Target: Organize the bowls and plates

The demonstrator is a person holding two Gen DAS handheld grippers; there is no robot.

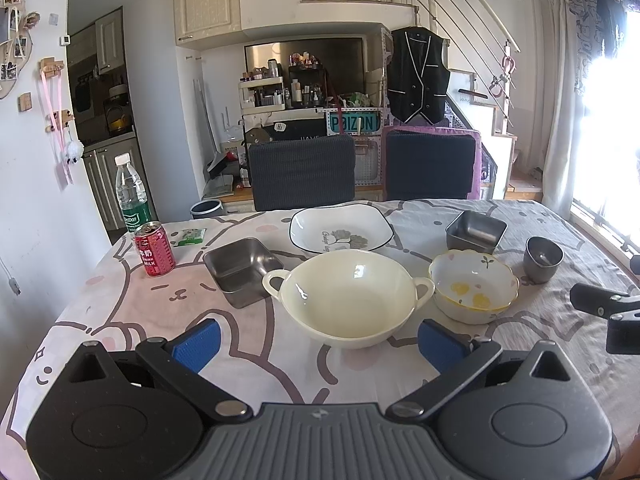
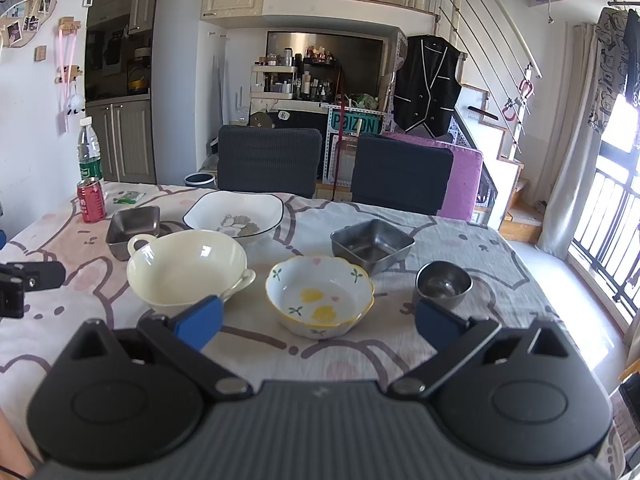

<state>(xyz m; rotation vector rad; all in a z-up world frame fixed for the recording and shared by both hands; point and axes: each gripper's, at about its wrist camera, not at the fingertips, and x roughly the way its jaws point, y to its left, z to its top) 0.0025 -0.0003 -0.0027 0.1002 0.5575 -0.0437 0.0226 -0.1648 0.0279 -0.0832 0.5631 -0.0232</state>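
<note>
A cream two-handled bowl (image 1: 347,298) (image 2: 188,266) sits on the table just ahead of my open, empty left gripper (image 1: 318,344). A small flower-patterned bowl (image 1: 472,286) (image 2: 320,296) sits right of it, just ahead of my open, empty right gripper (image 2: 318,326). A white square plate with a dark rim (image 1: 340,228) (image 2: 234,216) lies behind. Two square steel dishes stand at the left (image 1: 240,270) (image 2: 134,226) and right (image 1: 476,232) (image 2: 372,242). A small round steel cup (image 1: 543,258) (image 2: 443,282) stands at the far right.
A red drink can (image 1: 154,249) (image 2: 91,199), a water bottle (image 1: 130,194) (image 2: 89,152) and a green packet (image 1: 189,237) stand at the table's back left. Two dark chairs (image 1: 302,172) (image 2: 400,178) are behind the table (image 1: 120,312). A window is on the right.
</note>
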